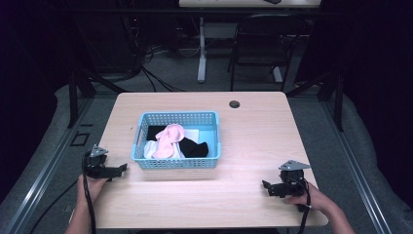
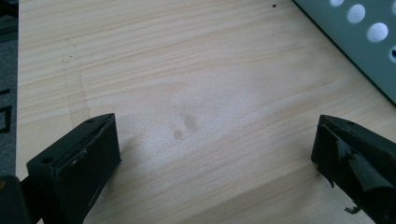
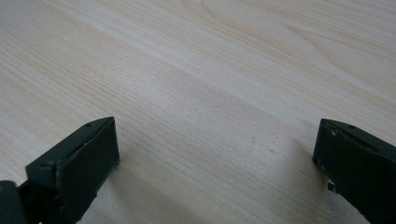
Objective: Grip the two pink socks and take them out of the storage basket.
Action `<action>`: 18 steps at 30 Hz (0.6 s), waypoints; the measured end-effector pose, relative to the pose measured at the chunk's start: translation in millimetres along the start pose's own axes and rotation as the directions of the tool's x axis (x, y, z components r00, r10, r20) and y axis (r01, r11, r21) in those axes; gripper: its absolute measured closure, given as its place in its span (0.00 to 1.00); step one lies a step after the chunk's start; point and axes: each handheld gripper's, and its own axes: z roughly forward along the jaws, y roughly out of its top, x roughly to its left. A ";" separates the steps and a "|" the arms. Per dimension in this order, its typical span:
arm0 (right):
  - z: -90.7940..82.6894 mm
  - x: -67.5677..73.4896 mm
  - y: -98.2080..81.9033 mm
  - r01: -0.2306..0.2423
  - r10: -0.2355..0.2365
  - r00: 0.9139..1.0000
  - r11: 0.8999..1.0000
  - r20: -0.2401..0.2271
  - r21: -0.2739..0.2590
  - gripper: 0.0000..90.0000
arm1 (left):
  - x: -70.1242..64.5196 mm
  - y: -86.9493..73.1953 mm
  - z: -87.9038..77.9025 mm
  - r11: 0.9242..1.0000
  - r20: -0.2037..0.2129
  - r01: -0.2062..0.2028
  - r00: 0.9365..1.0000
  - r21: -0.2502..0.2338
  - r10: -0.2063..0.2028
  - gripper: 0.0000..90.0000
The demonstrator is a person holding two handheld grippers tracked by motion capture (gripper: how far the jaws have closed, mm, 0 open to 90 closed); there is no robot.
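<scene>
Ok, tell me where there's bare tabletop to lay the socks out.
Bare wood lies right of the blue basket up to the table edge, and along the near edge between the left gripper and right gripper. The basket itself is crowded with pink, white and black socks.

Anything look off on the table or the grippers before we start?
Minor wear only: the left gripper has a frayed, chipped pad on the jaw at the right of its own view. The socks lie jumbled inside the blue basket, none spilled onto the table. Both grippers are open and empty.
</scene>
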 end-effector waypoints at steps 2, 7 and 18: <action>0.0 -0.1 0.0 0.001 -0.001 1.000 1.000 -0.001 0.001 0.00 | -0.1 0.0 0.1 1.000 0.000 -0.001 1.000 -0.001 0.001 0.01; 0.0 0.0 0.0 0.000 0.000 1.000 1.000 0.001 0.000 0.00 | -0.1 0.0 0.1 1.000 0.000 -0.001 1.000 -0.001 0.001 0.01; 0.0 0.0 0.0 0.000 0.000 1.000 1.000 0.002 0.000 0.00 | -0.3 0.4 0.6 1.000 -0.008 -0.001 1.000 0.001 0.001 0.00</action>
